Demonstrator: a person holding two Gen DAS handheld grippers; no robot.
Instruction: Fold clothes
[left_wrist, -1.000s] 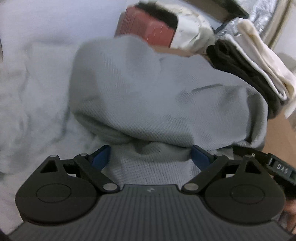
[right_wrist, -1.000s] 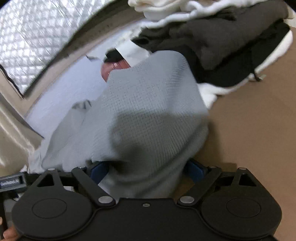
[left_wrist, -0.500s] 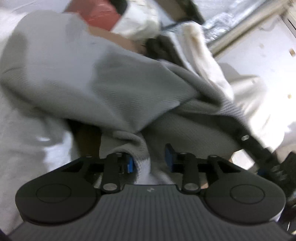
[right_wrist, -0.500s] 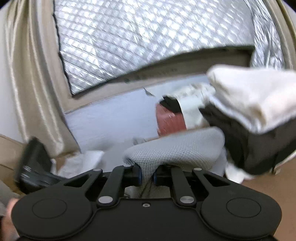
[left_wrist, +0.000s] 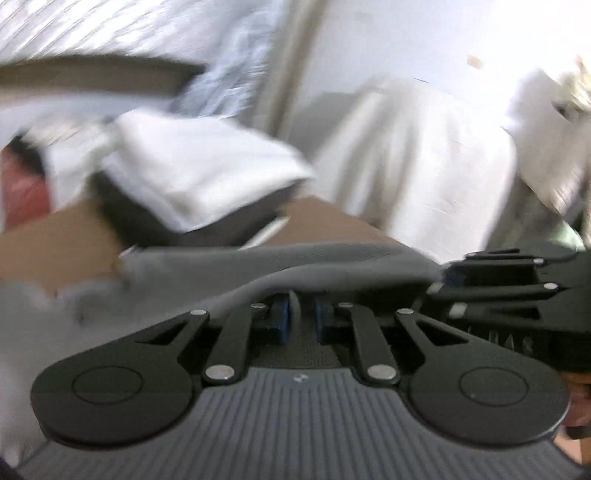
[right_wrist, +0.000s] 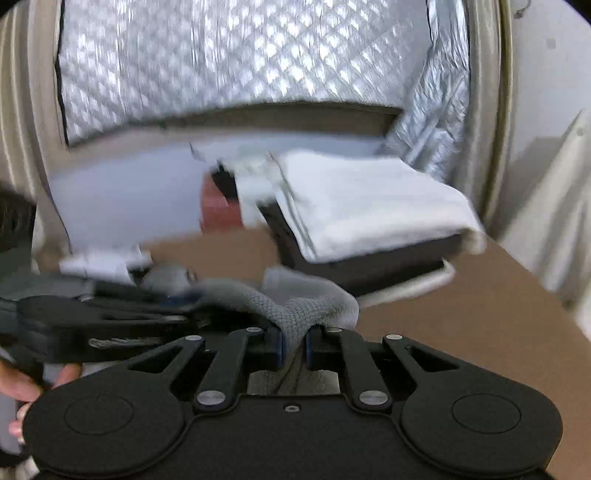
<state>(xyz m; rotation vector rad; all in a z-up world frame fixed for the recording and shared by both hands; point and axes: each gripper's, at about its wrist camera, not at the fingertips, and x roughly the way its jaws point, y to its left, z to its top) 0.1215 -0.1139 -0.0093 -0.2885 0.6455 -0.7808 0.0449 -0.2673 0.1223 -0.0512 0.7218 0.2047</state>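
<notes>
**A:** What sits furthest left of the folded stack?

**B:** In the right wrist view, a person's hand (right_wrist: 26, 380) at the left edge holds the left gripper (left_wrist: 300, 314), seen side-on and blurred. From its own camera, its blue-padded fingers (left_wrist: 282, 317) are drawn close together on a ridge of the grey knit garment (left_wrist: 258, 269).

**A:** And the garment itself?

**B:** It lies in front of the stack, low over the brown surface (right_wrist: 461, 306), stretched between the two tools. Its waffle weave bunches up into a peak where the right gripper (right_wrist: 293, 349) pinches it, fingers (right_wrist: 277, 347) clamped on the cloth with only fabric between them.

**A:** Behind it?

**B:** Left of the stack, a reddish item (right_wrist: 218, 206) against pale bedding; motion blur hides what it is. Then the folded stack (right_wrist: 369, 206) itself: a white towel-like piece on top, dark clothing beneath, and a thin white edge at the bottom, resting on the brown surface.

**A:** Above and to the right of the stack?

**B:** A quilted silver sheet (right_wrist: 240, 62) covers the background above it. To the right, a beige frame, then a white wall. In the left wrist view, a loose white cloth (left_wrist: 417, 155) hangs right of the stack, and the right gripper's black body enters at the right edge, close to the left one.
</notes>
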